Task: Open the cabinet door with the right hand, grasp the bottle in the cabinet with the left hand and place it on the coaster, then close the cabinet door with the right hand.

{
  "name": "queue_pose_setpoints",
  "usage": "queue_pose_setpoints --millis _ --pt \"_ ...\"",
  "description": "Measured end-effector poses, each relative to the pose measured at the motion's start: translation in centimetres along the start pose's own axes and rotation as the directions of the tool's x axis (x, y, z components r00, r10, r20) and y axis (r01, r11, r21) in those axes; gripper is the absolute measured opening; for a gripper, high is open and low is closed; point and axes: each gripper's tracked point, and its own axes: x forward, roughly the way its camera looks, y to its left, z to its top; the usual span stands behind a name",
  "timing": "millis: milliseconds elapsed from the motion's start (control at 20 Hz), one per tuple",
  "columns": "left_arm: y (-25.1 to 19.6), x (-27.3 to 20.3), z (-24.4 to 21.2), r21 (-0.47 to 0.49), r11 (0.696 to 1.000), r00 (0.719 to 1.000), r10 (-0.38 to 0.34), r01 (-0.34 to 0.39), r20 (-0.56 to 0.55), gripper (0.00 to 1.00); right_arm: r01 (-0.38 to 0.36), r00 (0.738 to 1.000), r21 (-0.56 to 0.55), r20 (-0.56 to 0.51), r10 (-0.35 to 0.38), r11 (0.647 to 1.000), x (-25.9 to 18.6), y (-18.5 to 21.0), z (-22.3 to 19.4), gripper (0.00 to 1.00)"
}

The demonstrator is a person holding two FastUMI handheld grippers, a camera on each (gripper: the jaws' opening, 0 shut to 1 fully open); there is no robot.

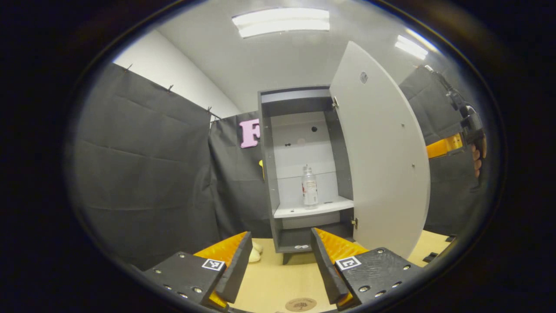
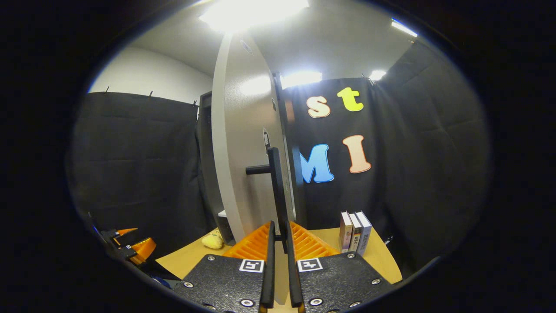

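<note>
The grey cabinet (image 1: 270, 182) stands with its door (image 1: 382, 165) swung wide to the right. A clear bottle (image 1: 309, 188) with a red label is upright on the white middle shelf. My left gripper (image 1: 281, 233) is open, low over the table in front of the cabinet and well short of the bottle. A round coaster (image 1: 300, 304) lies on the table just below it. In the right gripper view, my right gripper (image 2: 280, 226) is shut on the lower end of the door's black bar handle (image 2: 276, 182). The door's edge (image 2: 221, 165) faces me there.
The wooden table (image 1: 278, 282) carries a pale soft toy (image 1: 256, 254) left of the cabinet foot. Three books (image 2: 354, 230) stand upright at the table's right back. The hand holding the right gripper (image 1: 460, 143) is beyond the door. The left gripper (image 2: 130, 248) shows at lower left.
</note>
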Motion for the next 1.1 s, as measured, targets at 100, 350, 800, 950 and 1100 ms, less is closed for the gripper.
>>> queue_pose_setpoints --millis 100,350,800,950,1100 --pt "-0.1 0.4 0.2 0.0 1.0 1.0 -0.012 0.012 0.005 0.77 0.014 1.0 -0.013 0.015 -0.014 1.0 -0.7 -0.6 0.1 0.23" --pt "-0.3 2.0 0.6 -0.008 0.999 0.999 -0.033 0.033 0.017 0.77 0.164 0.983 -0.087 0.099 -0.155 0.983 -1.8 -4.5 0.7 0.97" --pt "-2.9 5.1 1.4 -0.096 0.986 0.99 -0.133 0.137 0.04 0.81 0.349 0.932 -0.03 0.114 -0.344 0.937 -4.2 -8.0 -0.2 0.96" --pt "-3.9 6.3 1.3 -0.113 0.977 0.984 -0.177 0.18 0.037 0.77 0.42 0.902 -0.009 0.114 -0.416 0.908 -4.8 -9.2 -0.3 0.93" --pt "-4.8 7.1 1.4 -0.126 0.967 0.976 -0.216 0.219 0.037 0.81 0.484 0.87 0.007 0.106 -0.482 0.875 -5.1 -10.4 -0.7 0.96"
